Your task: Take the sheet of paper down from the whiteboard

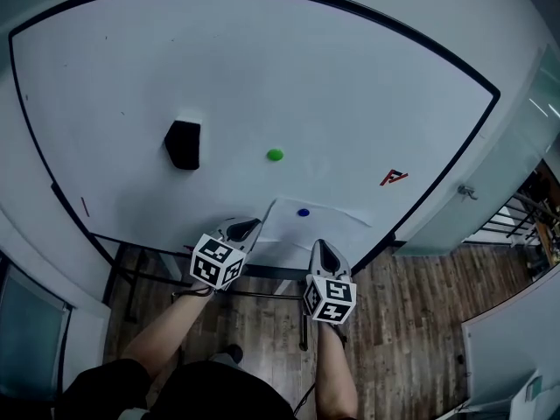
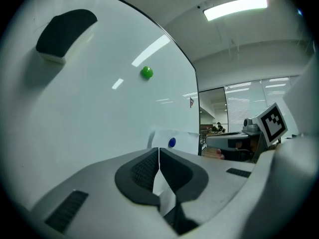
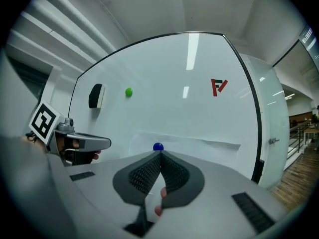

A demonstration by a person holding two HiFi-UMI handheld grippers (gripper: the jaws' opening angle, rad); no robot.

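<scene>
A white sheet of paper (image 1: 325,226) hangs low on the whiteboard (image 1: 306,86), pinned by a blue magnet (image 1: 303,212). The sheet's lower left corner is lifted off the board. My left gripper (image 1: 250,228) is shut on that corner. In the left gripper view the paper (image 2: 187,139) runs edge-on as a thin white line between the pads of the left gripper (image 2: 158,151). My right gripper (image 1: 320,245) is shut at the sheet's lower edge. In the right gripper view its tips (image 3: 160,154) meet just below the blue magnet (image 3: 158,146), with no paper (image 3: 204,142) showing between them.
A green magnet (image 1: 275,155) and a black eraser (image 1: 182,143) sit higher on the board. A red logo (image 1: 394,178) marks its right side. The board's dark stand (image 1: 262,274) rises from a wood floor (image 1: 411,322), and a glass wall (image 1: 516,156) is to the right.
</scene>
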